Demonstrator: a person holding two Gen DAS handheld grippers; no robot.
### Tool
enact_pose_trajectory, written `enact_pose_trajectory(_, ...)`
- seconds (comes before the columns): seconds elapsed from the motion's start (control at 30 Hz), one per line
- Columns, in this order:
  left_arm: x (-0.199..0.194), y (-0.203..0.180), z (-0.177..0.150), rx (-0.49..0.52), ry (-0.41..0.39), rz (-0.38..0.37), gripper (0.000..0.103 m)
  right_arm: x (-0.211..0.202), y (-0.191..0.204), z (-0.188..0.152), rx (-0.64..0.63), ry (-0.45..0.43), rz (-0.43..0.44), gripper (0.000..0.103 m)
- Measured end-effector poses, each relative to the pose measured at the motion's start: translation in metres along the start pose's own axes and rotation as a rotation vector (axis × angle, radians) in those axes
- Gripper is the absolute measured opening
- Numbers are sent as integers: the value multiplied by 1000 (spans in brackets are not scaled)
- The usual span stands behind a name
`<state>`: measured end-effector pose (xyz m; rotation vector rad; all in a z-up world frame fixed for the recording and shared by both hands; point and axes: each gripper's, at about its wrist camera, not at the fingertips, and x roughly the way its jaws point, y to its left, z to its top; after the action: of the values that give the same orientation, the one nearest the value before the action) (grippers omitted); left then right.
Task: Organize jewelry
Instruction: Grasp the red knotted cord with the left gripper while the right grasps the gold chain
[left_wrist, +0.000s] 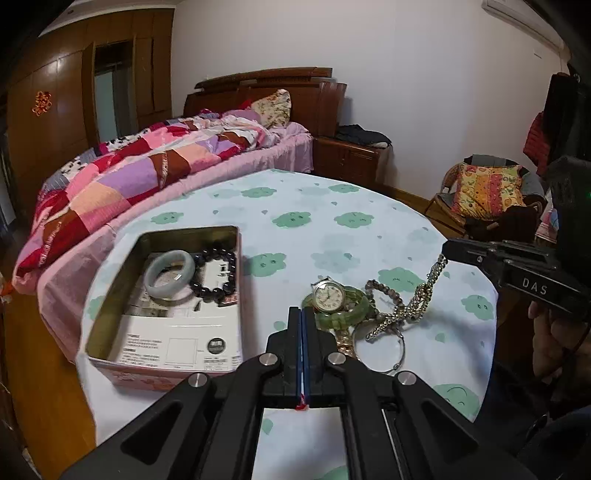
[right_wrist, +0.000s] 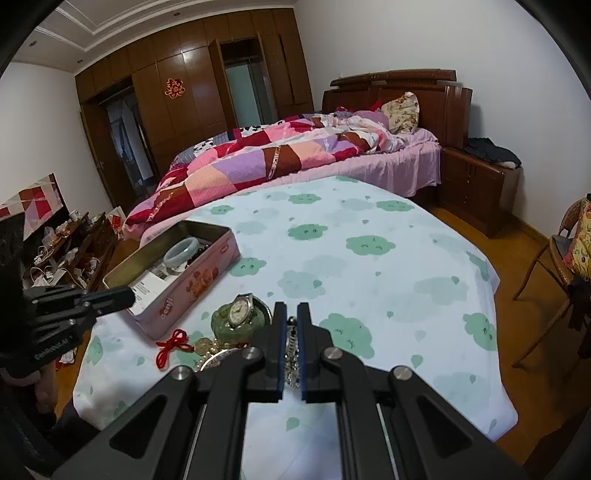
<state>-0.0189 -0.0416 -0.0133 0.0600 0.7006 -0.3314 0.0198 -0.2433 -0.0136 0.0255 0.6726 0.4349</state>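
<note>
tabletop (left_wrist: 332, 206): round, cloud-print cloth; wide bare area beyond the tin, edge drops off near the jewelry pile.
tin (left_wrist: 110, 332): open, near the left edge; pale bangle (left_wrist: 169, 275) and dark bead bracelet (left_wrist: 214, 273) already inside.
pile: watch (left_wrist: 327, 297) on green bangle (left_wrist: 343, 314), just right of the tin.
right gripper (right_wrist: 291, 332): fingers clamped on silver chain (left_wrist: 424, 295), its tail draped into the pile.
left gripper (left_wrist: 301, 314): fingers pressed together, empty.
risk: the chain's tail could snag and drag the watch toward the edge; thin links may slip free.
</note>
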Motion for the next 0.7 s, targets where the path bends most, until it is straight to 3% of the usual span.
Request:
enact_pose_trajectory(0.3,35,-11,-18,44,141,35,0,9,-2,-7,9,26,19,7)
enact_pose_trajectory(0.47,43,-12,-26,40,178,36,0,16,0,-15,11,51,42,7)
enact_pose_trajectory(0.7,38,-13,-33,30,217,97,4,20,0,-21,21,70,71,7)
